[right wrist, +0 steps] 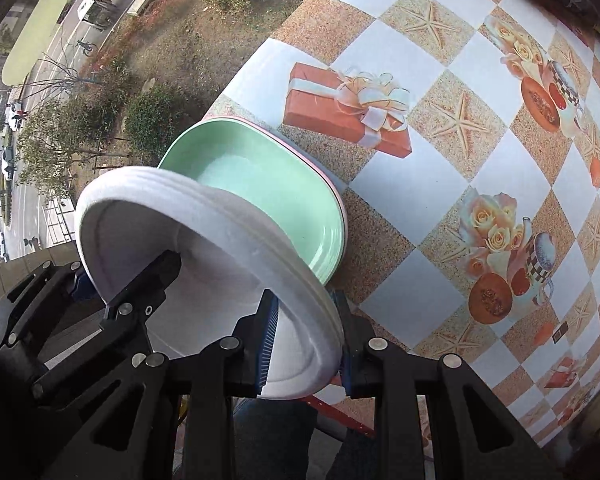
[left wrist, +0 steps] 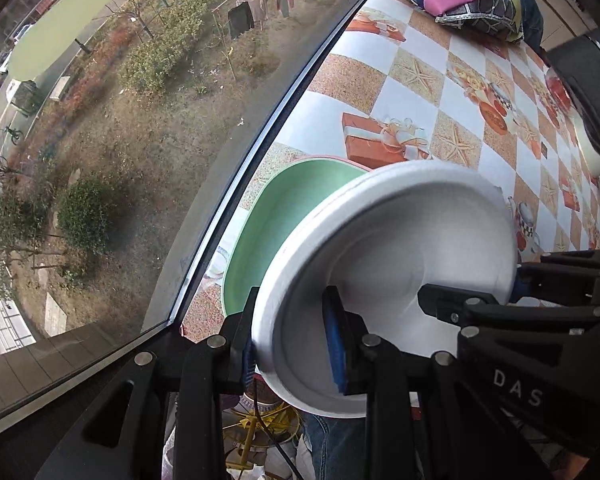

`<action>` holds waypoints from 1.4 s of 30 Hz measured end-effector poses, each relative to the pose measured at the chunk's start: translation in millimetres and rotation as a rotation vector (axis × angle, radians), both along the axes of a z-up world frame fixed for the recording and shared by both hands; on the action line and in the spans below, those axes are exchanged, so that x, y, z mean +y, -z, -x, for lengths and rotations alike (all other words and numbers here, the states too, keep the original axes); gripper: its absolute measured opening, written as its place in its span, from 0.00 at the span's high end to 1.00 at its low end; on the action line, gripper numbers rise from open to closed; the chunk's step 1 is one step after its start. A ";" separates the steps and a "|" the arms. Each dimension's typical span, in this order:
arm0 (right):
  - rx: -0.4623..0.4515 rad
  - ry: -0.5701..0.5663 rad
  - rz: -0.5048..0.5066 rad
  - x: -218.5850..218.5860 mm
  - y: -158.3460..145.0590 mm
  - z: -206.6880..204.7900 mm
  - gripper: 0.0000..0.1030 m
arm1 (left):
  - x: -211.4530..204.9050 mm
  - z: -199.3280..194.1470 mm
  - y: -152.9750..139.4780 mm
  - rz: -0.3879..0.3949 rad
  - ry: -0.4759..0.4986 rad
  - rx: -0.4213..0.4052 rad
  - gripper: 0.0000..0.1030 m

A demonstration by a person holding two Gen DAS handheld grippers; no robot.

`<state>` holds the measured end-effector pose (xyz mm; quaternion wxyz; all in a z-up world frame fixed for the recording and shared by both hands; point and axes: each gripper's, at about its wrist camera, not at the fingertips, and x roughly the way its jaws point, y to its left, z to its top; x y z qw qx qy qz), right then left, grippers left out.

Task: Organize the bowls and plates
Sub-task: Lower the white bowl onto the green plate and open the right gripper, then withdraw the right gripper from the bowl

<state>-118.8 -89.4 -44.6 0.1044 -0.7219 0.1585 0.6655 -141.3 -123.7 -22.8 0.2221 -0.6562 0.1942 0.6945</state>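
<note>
Left gripper [left wrist: 294,354]: jaws clamped on near rim of white plates [left wrist: 384,280].
Right gripper [right wrist: 306,346]: pinching the opposite rim.
Green dish [right wrist: 268,184]: on table [right wrist: 404,196], beyond plates.

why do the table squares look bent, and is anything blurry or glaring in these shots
Left wrist view: fisheye lens curves the tablecloth checks and window frame; the white plates look bright and soft-edged. Right wrist view: same bending of the checks toward the edges; the green tray stays fairly sharp in even daylight with no hard shadows.
</note>
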 end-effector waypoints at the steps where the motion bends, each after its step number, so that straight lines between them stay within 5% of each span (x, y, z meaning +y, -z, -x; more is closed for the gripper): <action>1: -0.003 -0.001 0.001 -1.8 2.9 2.5 0.71 | -3.2 1.5 1.8 0.000 -0.006 -0.004 0.70; 10: 0.001 0.000 0.005 -29.8 9.9 6.6 0.71 | -11.8 3.5 7.5 -0.021 -0.014 0.033 0.65; 12: -0.002 0.007 -0.030 -17.5 -2.3 -13.7 0.61 | -11.7 4.6 6.7 -0.011 -0.017 0.048 0.63; 14: 0.013 0.011 -0.051 -6.4 -9.3 -13.2 0.39 | -12.9 6.9 6.3 -0.002 -0.023 0.048 0.62; 16: 0.027 0.023 -0.036 -2.3 -13.6 -15.6 0.32 | -12.9 8.4 7.7 0.021 -0.026 0.047 0.60; 19: 0.040 0.016 -0.044 -6.4 -19.9 -18.3 0.30 | -9.3 8.8 11.9 0.066 -0.024 0.041 0.50; 22: 0.052 -0.012 -0.061 -10.3 -28.0 -24.5 0.04 | -3.9 6.1 11.9 0.112 -0.015 0.072 0.30; 29: 0.109 -0.039 -0.089 -12.8 -50.8 -41.7 0.01 | 8.7 -4.8 0.2 0.093 0.028 0.098 0.29; 35: 0.202 -0.084 -0.269 -8.1 -85.0 -70.4 0.01 | 12.6 -16.3 -15.5 0.038 0.043 0.094 0.26; 42: 0.211 -0.047 -0.253 -2.0 -90.2 -83.2 0.01 | 20.1 -12.9 -25.2 0.030 0.041 0.104 0.25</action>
